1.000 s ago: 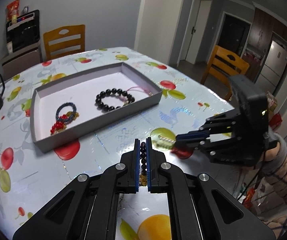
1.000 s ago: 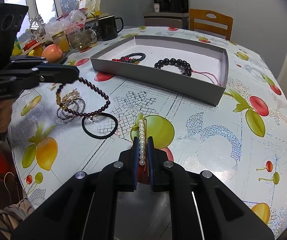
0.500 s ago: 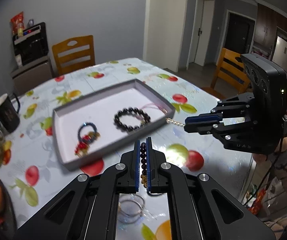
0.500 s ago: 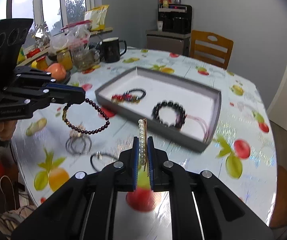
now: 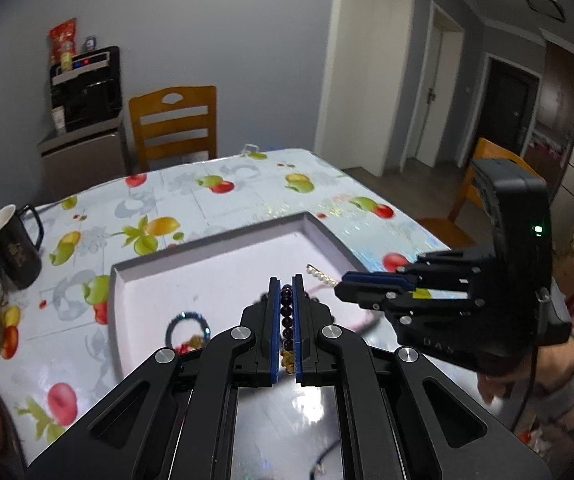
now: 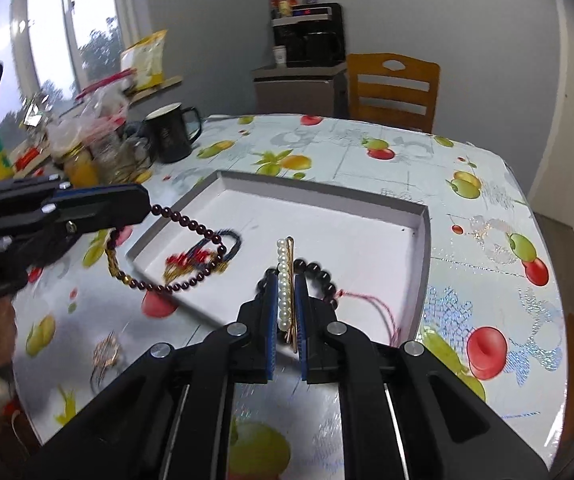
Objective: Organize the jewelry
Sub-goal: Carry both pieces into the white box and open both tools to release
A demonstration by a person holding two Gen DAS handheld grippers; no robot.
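Left gripper (image 5: 286, 320): jaws pressed together on a dark garnet-bead bracelet (image 6: 191, 256). In the right wrist view the loop hangs free below the fingertips, its lowest beads over the near left corner of the grey tray (image 6: 423, 248).

Right gripper (image 6: 287, 312): jaws pinching a pearl hair clip (image 6: 285, 280), whose long axis runs straight out along the fingers and points toward the tray's far edge. Tip of clip sits over the white tray floor, above the black bead bracelet (image 6: 319, 276) at the near edge.

Already in tray: black bead bracelet with pink cord; blue-and-red bracelets (image 6: 203, 254) at the left side.

Still on the table (image 6: 487, 208), off the tray's near left corner: a bundle of thin bangles (image 6: 105, 354), blurred.

Key relation: both held pieces are over the near half of the tray, the clip more central, the bracelet at the left corner. Judgement: the right hand is better placed to release first; the bracelet loop should move further inward, or it may drape over the tray wall.
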